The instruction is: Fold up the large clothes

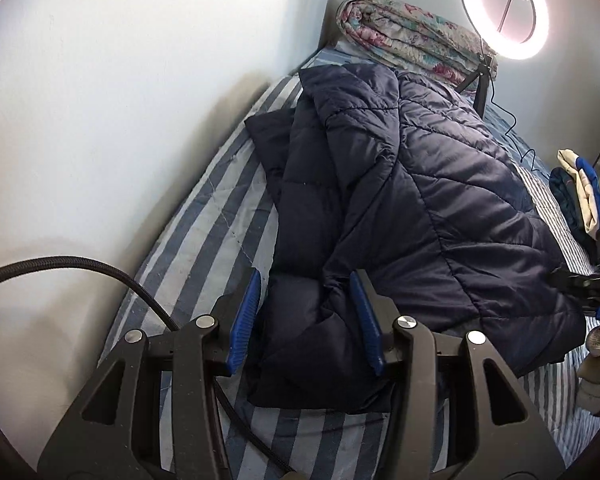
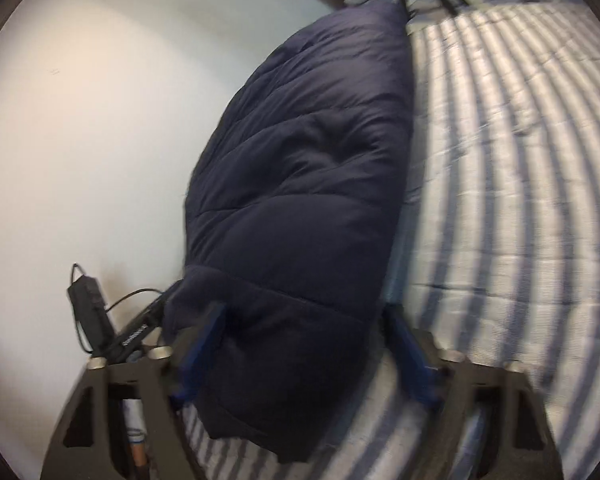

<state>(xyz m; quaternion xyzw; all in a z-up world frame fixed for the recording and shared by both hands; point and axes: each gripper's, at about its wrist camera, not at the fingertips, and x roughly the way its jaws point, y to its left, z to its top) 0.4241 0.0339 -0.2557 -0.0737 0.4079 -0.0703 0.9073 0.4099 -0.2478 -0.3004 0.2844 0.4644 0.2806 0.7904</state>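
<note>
Now one navy jacket point(image 1: 420, 184) sits between two open grippers, left gripper point(image 1: 306, 320) and right gripper point(image 2: 306, 350).

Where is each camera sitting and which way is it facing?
Left wrist: on the left gripper, facing down along the striped bed toward the ring light; its blue fingers straddle the jacket.
Right wrist: on the right gripper, tilted, blurred, close behind the jacket.
Shared: jacket, bed, wall.
</note>
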